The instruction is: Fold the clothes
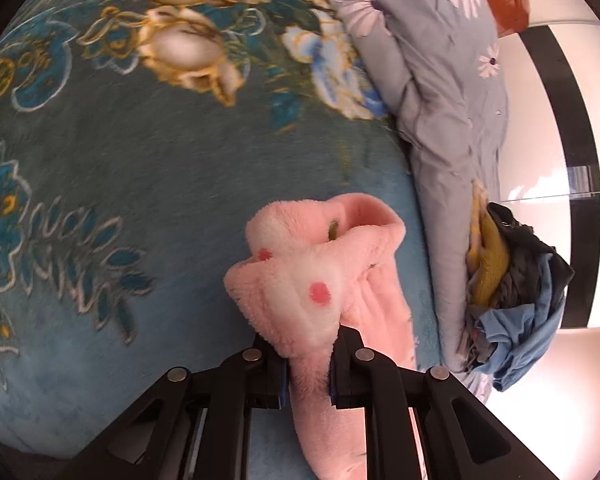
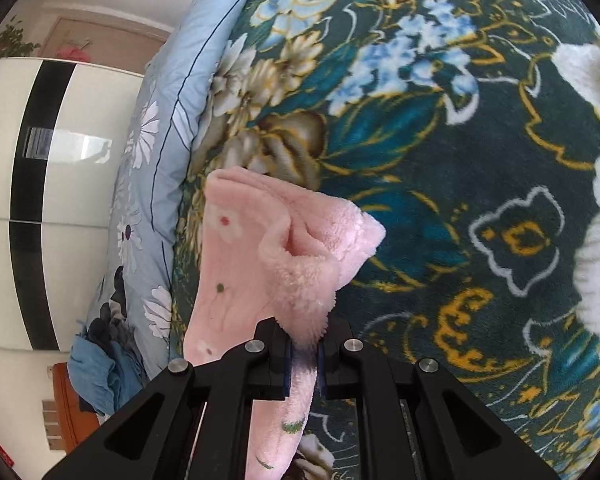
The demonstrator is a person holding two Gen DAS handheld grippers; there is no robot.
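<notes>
2 sets of black tongs lift a pink fleece garment (image 1: 324, 280) clear of a bed during a clothes-folding session. The left tongs (image 1: 309, 364) pinch a bunched edge of the fleece, its pile printed with white flowers and red dots, and the cloth trails down between the arms toward the camera. The right tongs (image 2: 304, 354) are pressed together on another edge of what appears to be the same garment (image 2: 260, 248), which hangs in a loose fold below them. Holding 2 separate edges at once likely serves to stretch the piece out in the air so it can be laid flat or doubled over; that is a reading of the grip, not something shown.

Beneath lies a dark teal floral blanket (image 1: 120, 160), covering the bed and offering a broad, soft surface for folding. A pale blue quilt (image 1: 440, 100) patterned with white daisies is bundled along the blanket's edge, and a heap of other clothes (image 1: 512, 292), blue, grey and mustard, sits beyond it, probably waiting their turn. A white fluffy item (image 2: 596, 200) rests on the blanket at the edge of the right view. A glossy white wardrobe (image 2: 28, 140) with a black stripe stands behind.

No brand, label or legible writing is visible anywhere.
</notes>
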